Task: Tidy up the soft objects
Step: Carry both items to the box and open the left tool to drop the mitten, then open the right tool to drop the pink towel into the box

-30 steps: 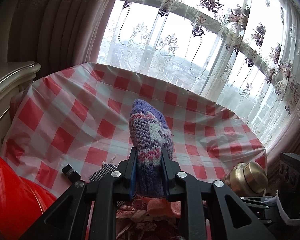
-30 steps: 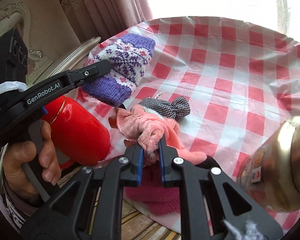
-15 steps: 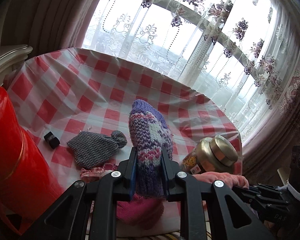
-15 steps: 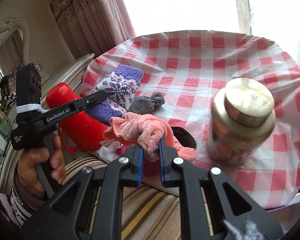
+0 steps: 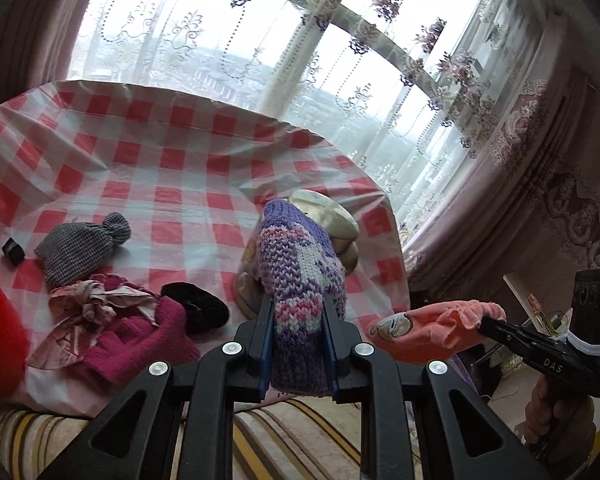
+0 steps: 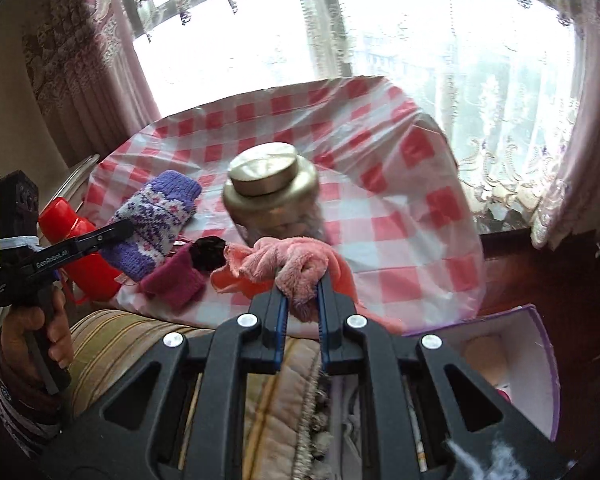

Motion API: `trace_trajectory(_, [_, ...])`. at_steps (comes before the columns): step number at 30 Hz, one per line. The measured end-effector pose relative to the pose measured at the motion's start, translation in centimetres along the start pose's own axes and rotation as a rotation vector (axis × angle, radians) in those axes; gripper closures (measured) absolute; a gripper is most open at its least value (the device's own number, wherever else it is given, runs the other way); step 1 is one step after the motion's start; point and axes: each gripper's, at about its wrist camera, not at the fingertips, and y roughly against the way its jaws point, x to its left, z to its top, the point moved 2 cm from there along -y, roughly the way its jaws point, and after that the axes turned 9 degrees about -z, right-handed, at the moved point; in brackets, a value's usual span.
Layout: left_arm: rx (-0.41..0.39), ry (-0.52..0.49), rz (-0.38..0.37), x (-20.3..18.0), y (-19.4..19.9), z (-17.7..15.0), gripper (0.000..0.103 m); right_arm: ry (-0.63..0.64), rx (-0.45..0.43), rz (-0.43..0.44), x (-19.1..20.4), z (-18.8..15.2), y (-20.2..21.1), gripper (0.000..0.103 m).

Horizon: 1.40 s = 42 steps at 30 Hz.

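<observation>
The left gripper [image 5: 297,344] is clamped on a purple knitted sock [image 5: 300,280], its blue-edged fingers [image 5: 265,344] pressing the ribbed cuff from both sides. The sock's long axis runs along the gripper's own line, cuff at 6 o'clock between the jaws, rounded toe pointing to 12 o'clock and slightly left, standing up off the checked tablecloth [image 5: 172,168]. In the right wrist view the same sock [image 6: 156,220] lies slanted, toe toward 1 o'clock, with the left gripper [image 6: 120,232] biting its lower end.

The right gripper [image 6: 300,300] is pinched narrow on a pink fluffy cloth [image 6: 296,268], a bunched fold squeezed between its fingers [image 6: 281,312]. The cloth has no clear long axis there; it spills to 9 o'clock and 3 o'clock of the jaws. In the left wrist view the cloth [image 5: 432,328] stretches sideways, from 9 to 3 o'clock, hanging off the right gripper [image 5: 488,326] past the table's edge.

On the cloth-covered table sit a gold-lidded jar [image 6: 272,192], a checked pouch [image 5: 80,248] at 10 o'clock of the sock, a magenta knitted piece [image 5: 140,344] with a patterned scarf [image 5: 96,308] on it, and a black scrunchie [image 5: 196,308]. A red flask [image 6: 76,248] stands at the left edge. A purple-rimmed box [image 6: 532,360] sits low at 4 o'clock in the right wrist view.
</observation>
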Motion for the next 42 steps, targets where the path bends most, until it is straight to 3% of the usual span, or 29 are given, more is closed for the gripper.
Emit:
trace_trajectory(10, [0.2, -0.095, -0.151, -7.9, -6.3, -3.6, 0.081, -0.122, 0.059, -0.252, -10.8, -5.0, 0.3, 0.087])
trace_trajectory(24, [0.471, -0.267, -0.277, -17.0, -16.3, -8.4, 0.081, -0.232, 0.117, -0.34, -18.0, -10.2, 1.4, 0.087])
trace_trajectory(31, [0.549, -0.365, -0.35, -21.7, -20.0, -10.0, 0.081, -0.258, 0.116, -0.364, -19.8, -11.2, 2.1, 0.087])
trace_trajectory(34, [0.575, -0.389, -0.383, -23.3, -21.5, -10.5, 0.068, -0.256, 0.118, -0.371, -19.9, -11.4, 2.3, 0.087])
trace_trajectory(35, [0.58, -0.401, -0.383, -23.7, -22.1, -10.6, 0.054, -0.255, 0.121, -0.371, -19.9, -11.5, 2.3, 0.087])
trace_trajectory(36, [0.587, -0.417, -0.373, -23.9, -22.8, -10.7, 0.047, -0.252, 0.125, -0.367, -19.9, -11.6, 2.3, 0.087])
trace_trajectory(39, [0.592, -0.434, -0.293, -23.6, -24.5, -11.0, 0.047, -0.236, 0.145, -0.35, -19.3, -12.1, 1.8, 0.087])
trace_trajectory(42, [0.593, -0.397, -0.284, -22.4, -24.5, -10.9, 0.047, -0.223, 0.182, -0.322, -18.4, -13.0, 0.9, 0.087])
